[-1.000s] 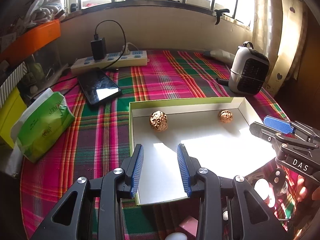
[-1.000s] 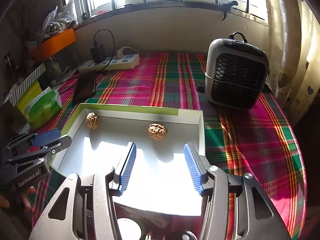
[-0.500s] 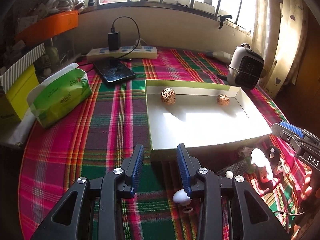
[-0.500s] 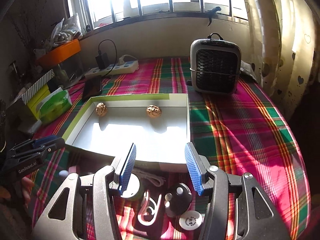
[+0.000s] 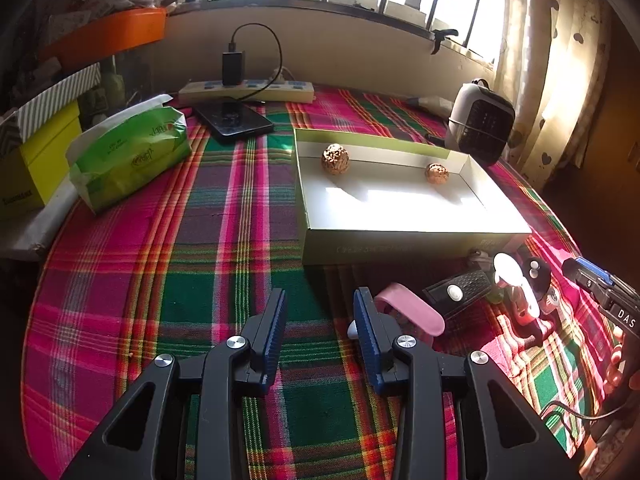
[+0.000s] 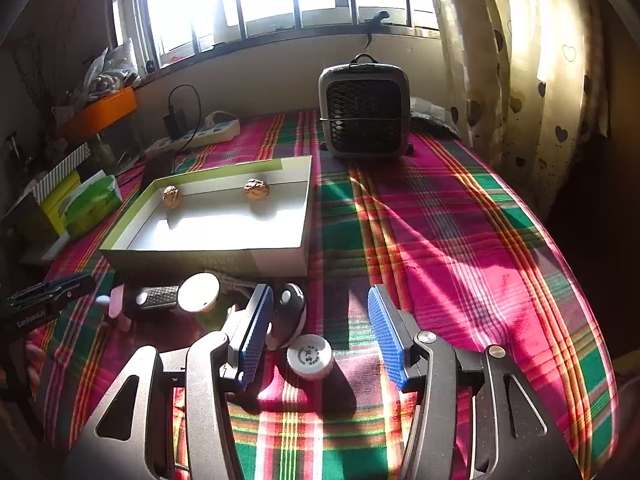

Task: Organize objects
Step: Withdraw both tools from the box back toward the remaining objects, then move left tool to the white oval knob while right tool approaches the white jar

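A shallow white box with a green rim (image 5: pixel 400 148) (image 6: pixel 132 236) holds two walnuts (image 5: pixel 335 159) (image 5: pixel 437 173), also seen in the right wrist view (image 6: pixel 172 197) (image 6: pixel 256 189). Small objects lie in front of it: a pink item (image 5: pixel 412 312), a black remote (image 5: pixel 460 292) (image 6: pixel 156 296), a white-lidded jar (image 6: pixel 199 298), a black round device (image 6: pixel 290 312) and a white-capped bottle (image 6: pixel 309 356). My left gripper (image 5: pixel 320 332) is open and empty over the cloth. My right gripper (image 6: pixel 320 328) is open and empty above the bottle.
A plaid cloth (image 5: pixel 160 260) covers the table. A green tissue pack (image 5: pixel 128 156), a phone (image 5: pixel 236 120) and a power strip (image 5: pixel 248 90) lie at the back left. A small heater (image 6: pixel 364 112) stands at the back right.
Both grippers have pulled back from over the box toward the table's near edge. The small objects in front of the box have come into view. Both stay open.
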Demonstrator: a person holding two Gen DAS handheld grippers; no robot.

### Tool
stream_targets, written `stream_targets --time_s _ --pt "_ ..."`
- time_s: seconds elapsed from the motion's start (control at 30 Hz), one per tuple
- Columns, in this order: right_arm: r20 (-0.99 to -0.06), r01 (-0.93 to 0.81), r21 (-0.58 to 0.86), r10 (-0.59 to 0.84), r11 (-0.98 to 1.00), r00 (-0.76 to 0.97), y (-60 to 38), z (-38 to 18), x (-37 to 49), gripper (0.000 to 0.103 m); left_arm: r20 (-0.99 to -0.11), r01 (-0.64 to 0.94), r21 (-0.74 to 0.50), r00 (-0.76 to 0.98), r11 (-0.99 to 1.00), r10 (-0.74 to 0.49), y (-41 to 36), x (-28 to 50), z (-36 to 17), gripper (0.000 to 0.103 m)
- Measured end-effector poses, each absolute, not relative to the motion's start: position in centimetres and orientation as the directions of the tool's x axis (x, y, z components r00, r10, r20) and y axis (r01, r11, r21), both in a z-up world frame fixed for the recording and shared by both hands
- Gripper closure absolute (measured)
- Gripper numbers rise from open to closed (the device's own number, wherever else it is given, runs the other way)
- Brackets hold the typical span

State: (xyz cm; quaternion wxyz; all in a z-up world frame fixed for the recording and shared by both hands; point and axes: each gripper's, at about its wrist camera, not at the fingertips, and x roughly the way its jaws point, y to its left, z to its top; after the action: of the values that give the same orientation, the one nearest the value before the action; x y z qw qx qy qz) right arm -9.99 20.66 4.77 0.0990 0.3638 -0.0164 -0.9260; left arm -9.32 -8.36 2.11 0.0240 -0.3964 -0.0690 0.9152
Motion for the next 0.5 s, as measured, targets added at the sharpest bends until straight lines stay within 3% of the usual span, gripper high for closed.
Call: stream_targets --time_s 0.5 --pt "-0.708 0.189 0.097 -0.202 -0.977 -0.677 20.4 2.7 -8.7 0.052 -0.744 -0.003 -0.167 -0.656 -0.986 0.128 -8.5 -7.7 0.5 0.07"
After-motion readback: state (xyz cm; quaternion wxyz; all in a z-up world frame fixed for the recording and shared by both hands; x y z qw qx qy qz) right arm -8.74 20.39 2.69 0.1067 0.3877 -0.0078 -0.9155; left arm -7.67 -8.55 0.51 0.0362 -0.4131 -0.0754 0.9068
